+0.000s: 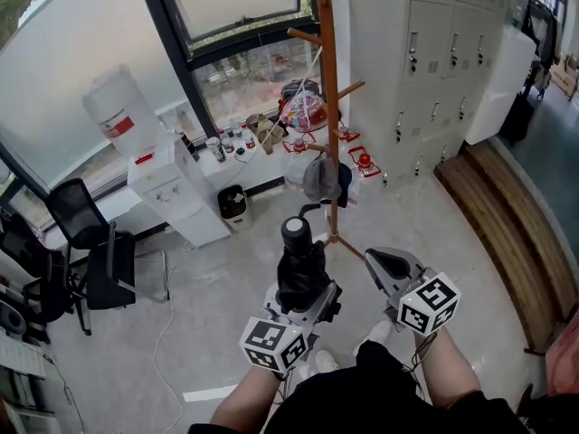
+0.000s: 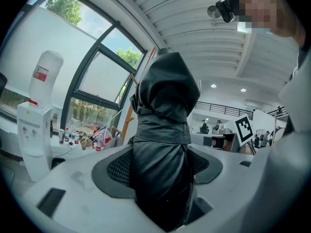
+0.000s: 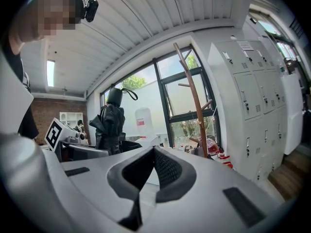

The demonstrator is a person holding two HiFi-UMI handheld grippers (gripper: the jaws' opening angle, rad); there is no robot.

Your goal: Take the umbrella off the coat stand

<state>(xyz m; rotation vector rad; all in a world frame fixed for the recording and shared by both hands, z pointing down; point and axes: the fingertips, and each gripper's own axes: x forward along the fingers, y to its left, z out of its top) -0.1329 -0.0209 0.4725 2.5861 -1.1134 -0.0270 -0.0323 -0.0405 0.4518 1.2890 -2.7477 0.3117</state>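
Head view: left gripper (image 1: 306,304) clamps the folded black umbrella (image 1: 299,265) upright, clear of the wooden coat stand (image 1: 327,107) beyond it; right gripper (image 1: 389,262), jaws together and empty, hovers just beside the umbrella.

Pale grey speckled floor (image 1: 208,324), daylit, with a thin white cable (image 1: 163,333) trailing across it at the left. Along the far side, tall dark-framed windows (image 1: 226,7), partly frosted, trees beyond. Below them a low white ledge (image 1: 258,165) crowded with small bottles (image 1: 217,147) and jars, a black waste bin (image 1: 232,203) at its foot. Left of that, a white water dispenser (image 1: 167,188) topped by its bottle, then a black office chair (image 1: 86,242) near the left edge. At the right, a bank of white lockers (image 1: 434,52) and a low wooden bench (image 1: 507,233) along the floor. Overhead, white ribbed ceiling (image 2: 194,23) with recessed lights (image 2: 213,86).
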